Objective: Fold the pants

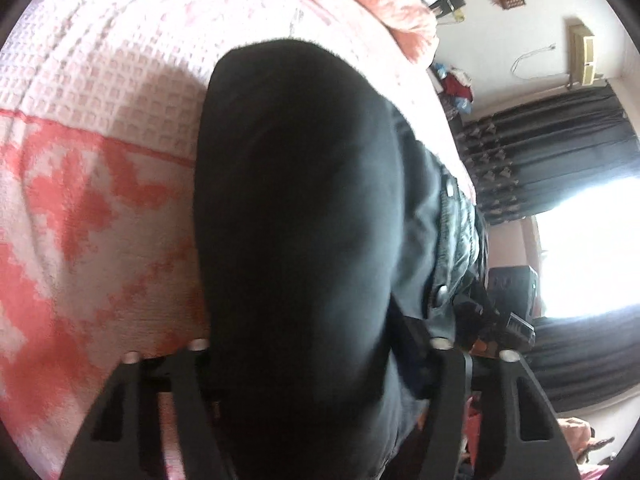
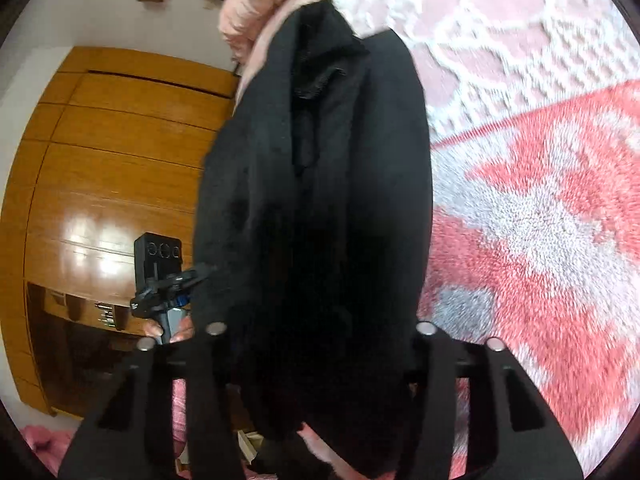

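Observation:
The black pants [image 1: 296, 208] fill the middle of the left wrist view, draped over the left gripper [image 1: 316, 364], whose fingertips are hidden under the cloth. The waistband with metal snaps [image 1: 442, 292] shows at the right. In the right wrist view the pants [image 2: 320, 200] hang bunched between the arms of the right gripper [image 2: 320, 344], lifted over the bed; its fingertips are hidden too. The other gripper [image 2: 160, 280], held in a hand, shows at the left of the right wrist view.
A pink and white patterned blanket [image 1: 100, 168] covers the bed, also in the right wrist view [image 2: 540, 200]. A pink pillow [image 1: 400, 4] lies at the head. A wooden wardrobe [image 2: 120, 152] stands beside the bed. Dark curtains [image 1: 560, 152] frame a bright window.

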{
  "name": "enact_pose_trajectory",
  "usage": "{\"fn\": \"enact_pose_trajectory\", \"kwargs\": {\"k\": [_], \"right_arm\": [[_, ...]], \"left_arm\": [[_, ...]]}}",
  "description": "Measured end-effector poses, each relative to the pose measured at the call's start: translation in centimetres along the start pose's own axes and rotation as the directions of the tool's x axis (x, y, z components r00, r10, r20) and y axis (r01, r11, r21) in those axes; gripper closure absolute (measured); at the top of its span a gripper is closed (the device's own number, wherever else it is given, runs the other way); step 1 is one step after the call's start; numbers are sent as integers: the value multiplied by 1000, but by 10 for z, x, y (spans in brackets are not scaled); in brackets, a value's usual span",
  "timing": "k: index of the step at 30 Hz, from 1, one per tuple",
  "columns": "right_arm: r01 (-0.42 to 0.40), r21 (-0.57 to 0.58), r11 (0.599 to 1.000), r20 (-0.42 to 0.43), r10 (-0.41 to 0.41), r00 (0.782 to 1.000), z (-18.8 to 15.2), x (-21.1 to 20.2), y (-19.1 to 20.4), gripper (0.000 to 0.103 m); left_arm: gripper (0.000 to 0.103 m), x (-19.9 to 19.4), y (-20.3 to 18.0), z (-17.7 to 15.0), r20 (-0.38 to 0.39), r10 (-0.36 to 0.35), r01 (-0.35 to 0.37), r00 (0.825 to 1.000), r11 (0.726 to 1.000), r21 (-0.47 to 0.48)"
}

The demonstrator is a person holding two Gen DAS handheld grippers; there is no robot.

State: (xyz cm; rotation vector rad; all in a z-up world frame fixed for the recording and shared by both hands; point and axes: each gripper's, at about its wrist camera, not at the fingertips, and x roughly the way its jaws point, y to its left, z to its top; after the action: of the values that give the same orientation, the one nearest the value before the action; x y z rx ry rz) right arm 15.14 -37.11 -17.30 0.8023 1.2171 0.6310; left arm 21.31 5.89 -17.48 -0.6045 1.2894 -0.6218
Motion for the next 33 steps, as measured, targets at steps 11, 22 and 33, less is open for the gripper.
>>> {"fn": "enact_pose_trajectory", "kwargs": {"k": [11, 22, 33], "right_arm": [[119, -182, 976, 108, -100, 989, 30, -29, 72, 63], [257, -259, 931, 178, -216, 960, 121, -30, 84, 63], [326, -198, 925, 128, -305, 944, 167, 23, 25, 60]], "left_arm": [[63, -22, -38, 33, 131, -63, 54, 989, 996, 70], [62, 19, -62, 128, 179, 33, -57, 983, 990, 131], [51, 56, -33, 133, 159, 90, -112, 983, 985, 132]]}}
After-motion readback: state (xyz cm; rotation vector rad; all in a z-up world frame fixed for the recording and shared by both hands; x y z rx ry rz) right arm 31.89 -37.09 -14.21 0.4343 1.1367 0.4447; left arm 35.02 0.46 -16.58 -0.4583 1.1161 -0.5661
